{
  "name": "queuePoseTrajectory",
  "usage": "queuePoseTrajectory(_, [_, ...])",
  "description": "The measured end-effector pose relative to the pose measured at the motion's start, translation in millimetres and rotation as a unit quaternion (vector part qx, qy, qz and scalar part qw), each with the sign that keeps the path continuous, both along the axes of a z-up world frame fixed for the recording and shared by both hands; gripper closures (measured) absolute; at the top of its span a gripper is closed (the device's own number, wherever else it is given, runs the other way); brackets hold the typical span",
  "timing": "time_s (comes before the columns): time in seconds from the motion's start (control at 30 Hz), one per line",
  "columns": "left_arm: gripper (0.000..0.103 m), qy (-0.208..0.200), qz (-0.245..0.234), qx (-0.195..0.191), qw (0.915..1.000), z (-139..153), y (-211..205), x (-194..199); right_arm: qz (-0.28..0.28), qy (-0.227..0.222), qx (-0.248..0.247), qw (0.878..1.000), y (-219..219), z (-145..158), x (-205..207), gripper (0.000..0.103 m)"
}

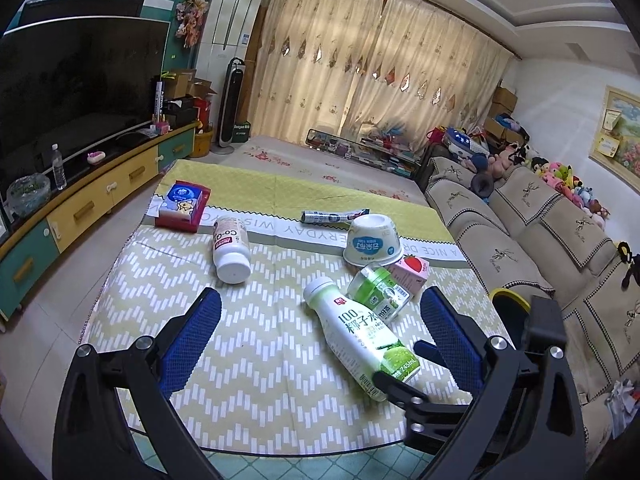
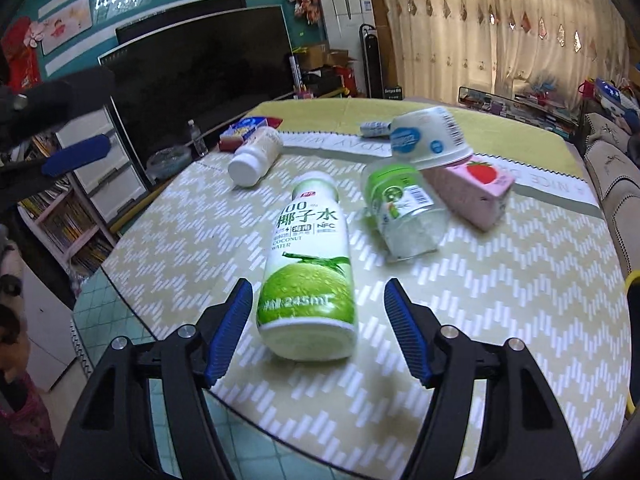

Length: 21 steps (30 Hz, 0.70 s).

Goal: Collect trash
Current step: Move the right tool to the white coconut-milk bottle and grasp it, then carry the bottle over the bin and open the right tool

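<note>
Between right gripper (image 2: 318,320) fingers (image 2: 236,320), spread wide, nothing gripped: base of coconut water bottle (image 2: 306,264) lying on counter (image 2: 500,300). Left gripper (image 1: 320,320) also released, hovering nearby. Bottle likely empty, light, smooth plastic, prone to roll; best squeezed across mid-body. Beyond: clear jar (image 2: 404,212), pink carton (image 2: 472,192).
</note>
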<state>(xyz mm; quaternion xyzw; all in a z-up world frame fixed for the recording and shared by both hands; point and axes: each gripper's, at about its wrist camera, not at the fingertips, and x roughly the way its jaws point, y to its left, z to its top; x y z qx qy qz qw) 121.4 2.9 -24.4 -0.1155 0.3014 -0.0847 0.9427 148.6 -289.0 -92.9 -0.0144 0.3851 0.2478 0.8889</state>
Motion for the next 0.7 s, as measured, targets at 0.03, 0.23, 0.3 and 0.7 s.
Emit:
queuePoseTrajectory(0.03, [0.005,0.001,-0.001,-0.001,1.0000,-1.1,-0.5,0.2,0.001,0.002,-0.002,1.000,2.4,-2.1,2.7,0.038])
queuePoseTrajectory(0.23, [0.005,0.005,-0.008,0.001,1.0000,-4.1,-5.3,-0.6,0.012,0.016,-0.020,1.000,17.7,-13.1,12.6,0.038])
queuePoseTrajectory(0.3, [0.005,0.006,-0.009,0.002,0.9999,-5.0,-6.1,-0.4,0.011,0.020,-0.027,0.999,19.1,-16.4,14.4,0.044])
queuePoseTrajectory(0.7, [0.005,0.011,-0.010,0.006,0.9999,-10.8,-9.3,2.0,0.002,-0.005,-0.004,1.000,-4.4,10.4,5.1,0.053])
